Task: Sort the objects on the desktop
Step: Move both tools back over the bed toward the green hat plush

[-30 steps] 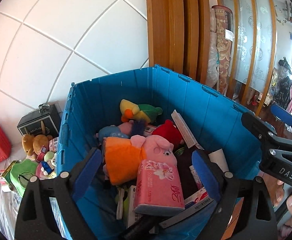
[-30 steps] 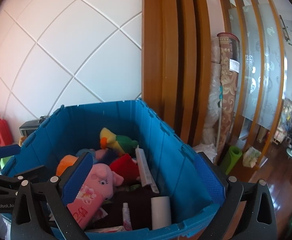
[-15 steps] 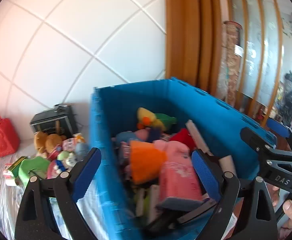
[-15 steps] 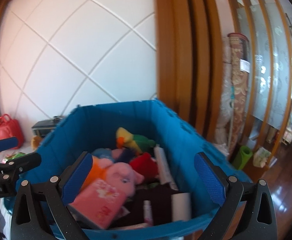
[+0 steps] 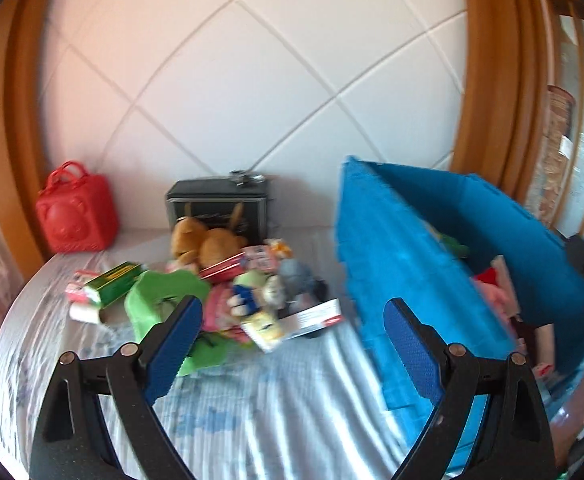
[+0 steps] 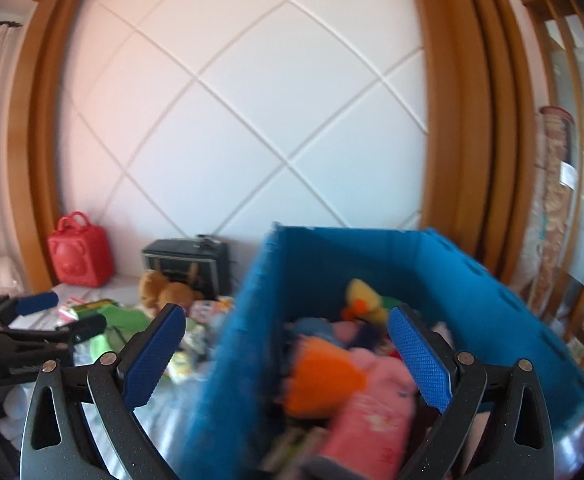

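- We are taking the blue crate [image 5: 444,280] as our landmark; left of it, on the cloth-covered counter [image 5: 259,400], the unsorted heap [image 5: 227,292] is lying: a green box [image 5: 111,282], brown plush toys [image 5: 207,240], small figures and cards, with a red bag [image 5: 76,216] and a black case [image 5: 217,204] against the wall behind.
- We are holding the left claw [image 5: 292,344] wide open and empty, pointing at the near edge of that heap, just left of the crate's wall.
- We are judging this the reach for the next item, not yet a grasp.
- Inside the crate, an orange and pink plush [image 6: 332,372] and a yellow toy [image 6: 366,300] are already lying sorted.
- We are keeping the right claw [image 6: 287,356] spread wide and empty too, straddling the crate's left wall.
- The next move is calling for lowering the left claw onto one single item at the heap's edge and closing without dragging its neighbours.
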A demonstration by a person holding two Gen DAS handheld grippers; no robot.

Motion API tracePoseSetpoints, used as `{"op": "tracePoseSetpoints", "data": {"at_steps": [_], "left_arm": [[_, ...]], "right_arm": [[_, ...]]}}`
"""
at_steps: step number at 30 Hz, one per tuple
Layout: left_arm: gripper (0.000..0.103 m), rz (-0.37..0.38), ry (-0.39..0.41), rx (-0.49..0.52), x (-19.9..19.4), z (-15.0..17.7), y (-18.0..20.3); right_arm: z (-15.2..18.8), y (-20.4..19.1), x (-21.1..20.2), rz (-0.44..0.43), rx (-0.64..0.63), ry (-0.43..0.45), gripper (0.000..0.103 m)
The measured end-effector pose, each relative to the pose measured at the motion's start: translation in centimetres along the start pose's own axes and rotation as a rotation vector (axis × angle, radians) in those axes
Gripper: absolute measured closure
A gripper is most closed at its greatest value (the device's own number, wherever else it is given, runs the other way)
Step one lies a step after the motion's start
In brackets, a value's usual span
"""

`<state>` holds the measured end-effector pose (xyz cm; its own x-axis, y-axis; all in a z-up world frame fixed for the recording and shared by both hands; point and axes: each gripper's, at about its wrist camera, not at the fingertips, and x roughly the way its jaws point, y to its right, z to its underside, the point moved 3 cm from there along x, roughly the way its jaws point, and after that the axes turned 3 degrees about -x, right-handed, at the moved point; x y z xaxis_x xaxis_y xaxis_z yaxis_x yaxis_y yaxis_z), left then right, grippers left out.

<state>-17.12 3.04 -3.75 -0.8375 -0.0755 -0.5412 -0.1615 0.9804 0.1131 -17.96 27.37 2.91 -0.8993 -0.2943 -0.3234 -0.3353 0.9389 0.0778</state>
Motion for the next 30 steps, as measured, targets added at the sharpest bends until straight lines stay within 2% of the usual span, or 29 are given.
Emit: {"op": "tracePoseSetpoints", "data": {"at_steps": [4,8,13,15,18,22,26,30], "left_arm": [[0.010,-0.074,-0.054,-0.063,2.0,0.8,-8.4],[0.010,-0.155,-0.131,-0.140,4.8,2.3,-17.3],[0.010,-0.253,-0.253,-0.189,8.8,4.9,-25.5],[0.010,-0.256,-0.286,-0.202,10.3,5.9,-27.5],[0.010,-0.252,-0.329,-0.195,12.7,6.8,-28.8],[0.010,-0.210,-0.364,-0.179,16.0,6.9,-28.6],[0.010,-0.185,-0.364,-0.137,20.3,5.5,-26.5],[0.010,-0.188,-0.399,-0.086,25.3,5.2,-24.4]], "right_arm": [[-1.4,-6.3,1.3,-0.050,-0.021,0.010,0.000],[-1.6,-11.8,4.4,-0.074,-0.038,-0.032,0.000],[0.6,-16.7,10.3,-0.104,-0.017,-0.156,0.000],[1.9,-17.6,12.6,-0.100,-0.010,-0.213,0.000],[4.2,-18.7,16.6,-0.103,-0.013,-0.316,0.000],[7.2,-19.4,20.8,-0.093,-0.025,-0.441,0.000],[9.4,-19.1,23.8,-0.087,-0.031,-0.507,0.000],[11.2,-18.9,27.1,-0.105,-0.022,-0.558,0.000]]}}
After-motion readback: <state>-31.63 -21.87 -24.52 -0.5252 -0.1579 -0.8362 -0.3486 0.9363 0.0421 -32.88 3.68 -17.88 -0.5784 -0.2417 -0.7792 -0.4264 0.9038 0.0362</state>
